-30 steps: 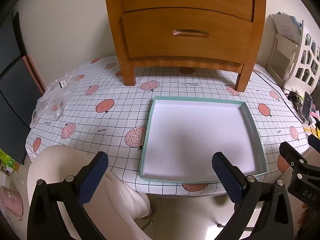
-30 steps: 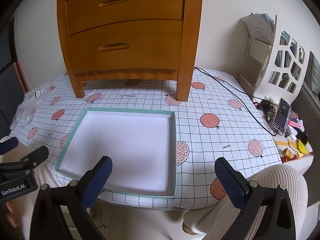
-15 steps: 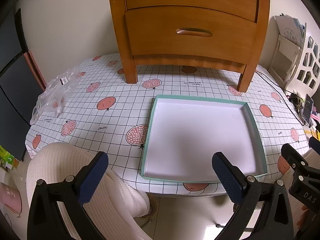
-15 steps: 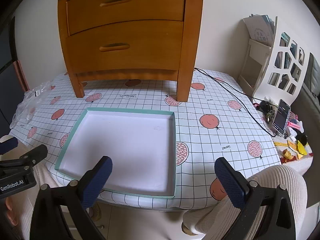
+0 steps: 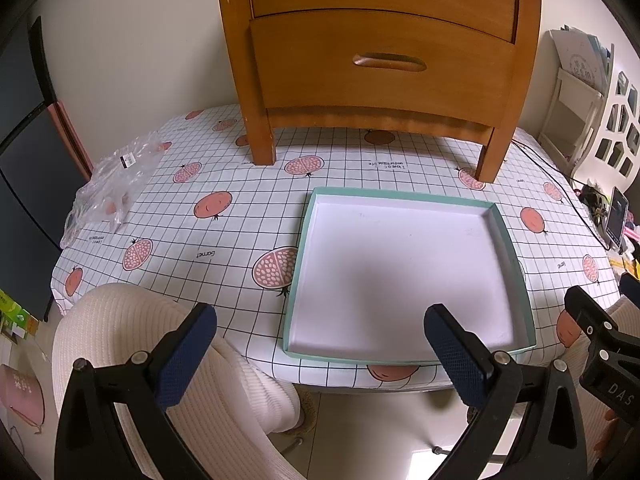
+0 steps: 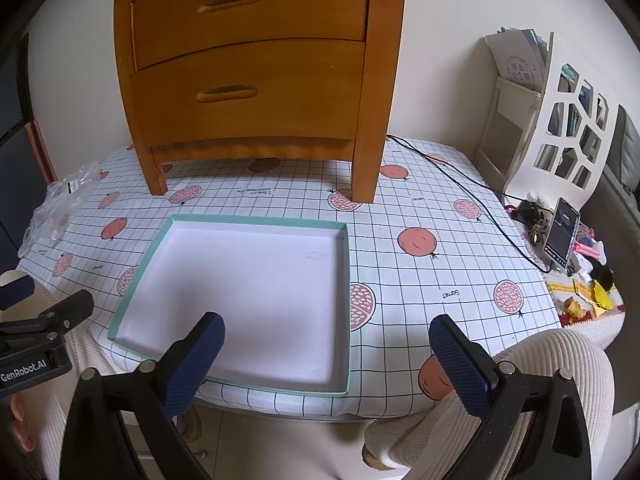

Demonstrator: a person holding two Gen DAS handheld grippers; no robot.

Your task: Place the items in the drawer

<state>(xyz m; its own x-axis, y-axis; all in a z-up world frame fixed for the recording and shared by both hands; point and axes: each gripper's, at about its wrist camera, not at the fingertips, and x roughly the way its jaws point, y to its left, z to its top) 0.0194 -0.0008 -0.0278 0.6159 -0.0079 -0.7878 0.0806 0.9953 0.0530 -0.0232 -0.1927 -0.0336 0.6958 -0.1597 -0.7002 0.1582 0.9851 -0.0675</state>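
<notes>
A wooden chest of drawers (image 5: 380, 60) (image 6: 256, 68) stands at the back of the table, both drawers closed; the lower drawer's handle (image 5: 390, 63) (image 6: 227, 93) faces me. In front of it lies a shallow white tray with a teal rim (image 5: 516, 252) (image 6: 347, 280), nothing inside it. My left gripper (image 5: 320, 356) hovers open off the table's near edge, left of the tray's front. My right gripper (image 6: 326, 360) is open too, held over the tray's near right corner. Neither holds anything.
A crumpled clear plastic bag (image 5: 112, 188) (image 6: 60, 200) lies at the table's left edge. A black cable (image 6: 460, 176) runs across the right side to a phone (image 6: 562, 232) and clutter. The person's knees in white knit (image 5: 132, 344) (image 6: 560, 364) sit below both grippers.
Both grippers have drawn back and tilted down slightly; the chest and tray sit lower in view. Jaws stay open.
</notes>
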